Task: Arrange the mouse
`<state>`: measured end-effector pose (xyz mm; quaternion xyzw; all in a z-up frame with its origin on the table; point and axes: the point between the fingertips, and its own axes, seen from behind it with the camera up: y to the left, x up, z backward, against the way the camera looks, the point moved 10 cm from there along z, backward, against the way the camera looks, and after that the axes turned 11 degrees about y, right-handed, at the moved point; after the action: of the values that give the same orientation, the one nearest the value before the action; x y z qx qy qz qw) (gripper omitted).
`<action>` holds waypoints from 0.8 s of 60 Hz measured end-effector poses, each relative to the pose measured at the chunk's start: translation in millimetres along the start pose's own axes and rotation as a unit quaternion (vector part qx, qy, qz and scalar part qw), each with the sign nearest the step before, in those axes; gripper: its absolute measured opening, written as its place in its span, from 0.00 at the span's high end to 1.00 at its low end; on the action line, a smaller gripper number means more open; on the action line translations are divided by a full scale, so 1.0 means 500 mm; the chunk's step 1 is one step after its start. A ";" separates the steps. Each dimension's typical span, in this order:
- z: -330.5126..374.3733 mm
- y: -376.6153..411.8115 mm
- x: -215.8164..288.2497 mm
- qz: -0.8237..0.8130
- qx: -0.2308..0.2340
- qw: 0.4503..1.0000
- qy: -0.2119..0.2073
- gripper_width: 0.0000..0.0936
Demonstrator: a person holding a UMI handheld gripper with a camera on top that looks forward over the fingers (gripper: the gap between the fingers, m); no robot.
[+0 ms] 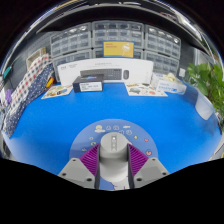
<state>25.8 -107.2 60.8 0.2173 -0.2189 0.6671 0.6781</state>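
Note:
A white-grey mouse (pixel 113 147) sits between my gripper's (pixel 112 163) two fingers, whose purple pads (pixel 90 160) press on both of its sides. The mouse lies over a round grey mouse mat (pixel 112 130) on the blue table (pixel 60 120). The mouse's rear end is hidden behind the gripper body. Whether the mouse is lifted off the mat I cannot tell.
A white box with a keyboard picture (pixel 105 73) stands at the table's far side. Papers (pixel 160 87) lie to the right of it, a plant (pixel 208 85) at the far right. Shelves with drawers (pixel 115 42) line the back wall. Packets (pixel 25 95) lie at the left.

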 end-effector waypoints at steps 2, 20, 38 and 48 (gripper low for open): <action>0.000 0.000 0.000 0.006 -0.003 1.000 -0.002 0.49; 0.055 0.011 0.054 0.007 0.014 1.000 0.013 0.06; 0.246 0.035 0.191 0.002 0.046 0.998 -0.038 0.07; 0.335 0.034 0.228 0.016 0.051 0.997 -0.062 0.07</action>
<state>9.4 -113.3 263.5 0.2887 -0.2297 0.6736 0.6404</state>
